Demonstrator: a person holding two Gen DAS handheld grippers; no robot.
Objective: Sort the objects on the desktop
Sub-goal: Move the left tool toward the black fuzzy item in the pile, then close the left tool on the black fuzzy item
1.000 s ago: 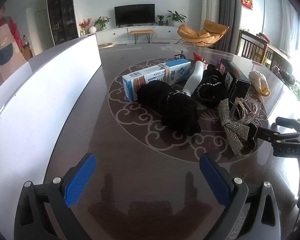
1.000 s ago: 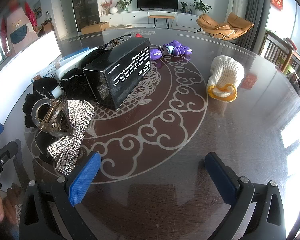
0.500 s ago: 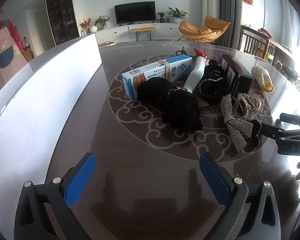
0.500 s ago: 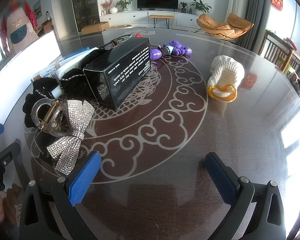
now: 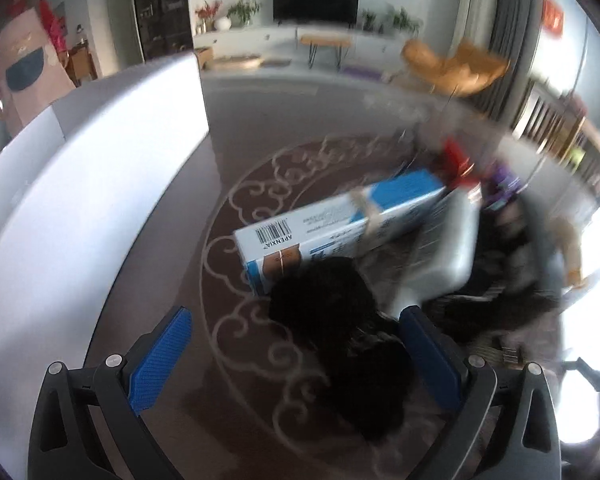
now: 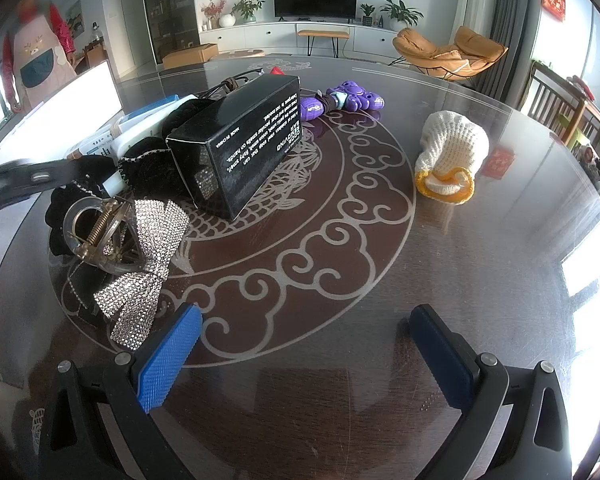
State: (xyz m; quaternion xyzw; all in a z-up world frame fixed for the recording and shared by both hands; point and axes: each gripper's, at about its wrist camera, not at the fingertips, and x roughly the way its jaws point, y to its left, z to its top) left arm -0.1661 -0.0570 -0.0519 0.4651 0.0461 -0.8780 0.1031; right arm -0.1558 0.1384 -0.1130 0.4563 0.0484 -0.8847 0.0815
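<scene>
Both grippers' jaws apart w/ nothing held (left view blurred), black fuzzy item (image 5: 340, 320) between left jaws.

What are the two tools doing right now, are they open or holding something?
Left tool: open, holding nothing, with the black fluffy thing between its fingers.
Right tool: open, holding nothing, over bare table.
</scene>
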